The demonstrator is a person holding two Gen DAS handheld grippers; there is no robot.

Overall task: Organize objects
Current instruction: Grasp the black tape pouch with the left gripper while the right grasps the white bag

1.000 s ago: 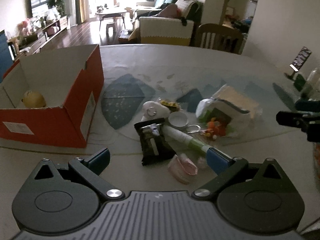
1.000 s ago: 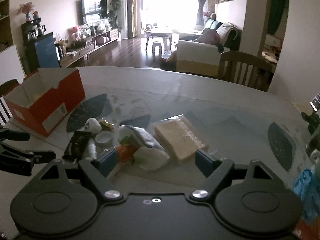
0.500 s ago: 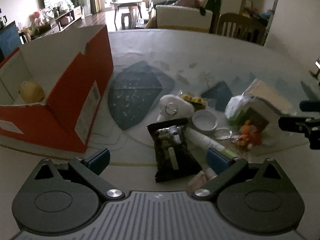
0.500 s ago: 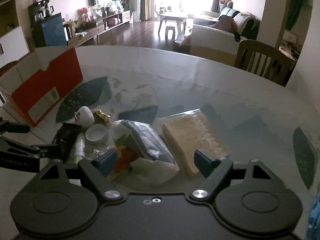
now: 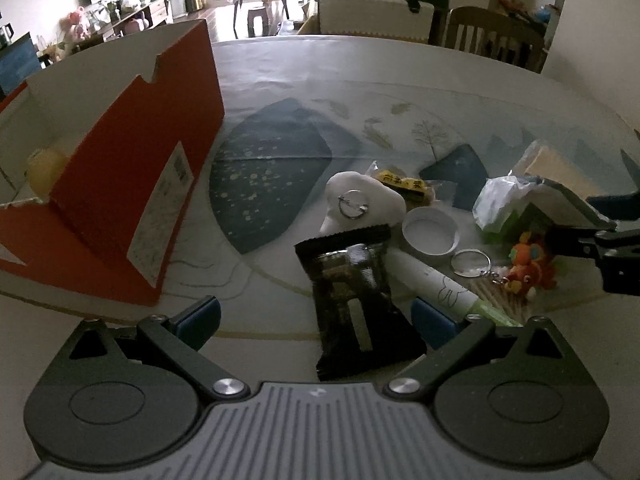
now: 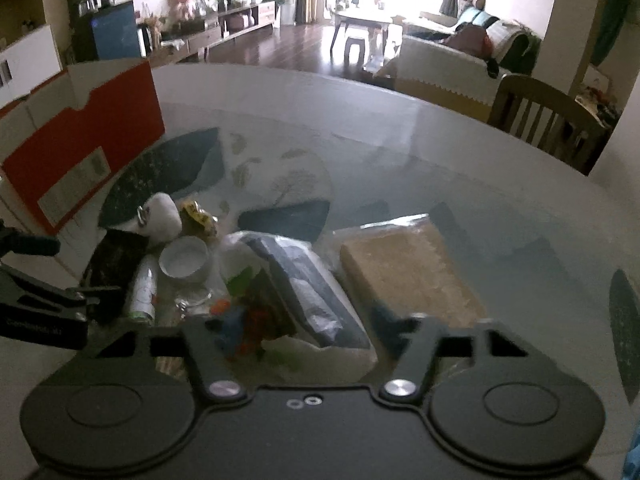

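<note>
Dim foreground, blown-out window backlight, fisheye edges, slight blur

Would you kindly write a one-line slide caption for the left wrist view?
Open left gripper straddling a dark snack packet in a clutter pile beside a red box.

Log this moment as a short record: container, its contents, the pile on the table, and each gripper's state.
container: red box, open top, left side of the table
contents: one yellow round object; rest hidden
pile: black packet, white plush, white cap, white tube, orange toy, tan block in plastic
left gripper: open, straddling the black packet
right gripper: open, over the plastic-wrapped bundle
</note>
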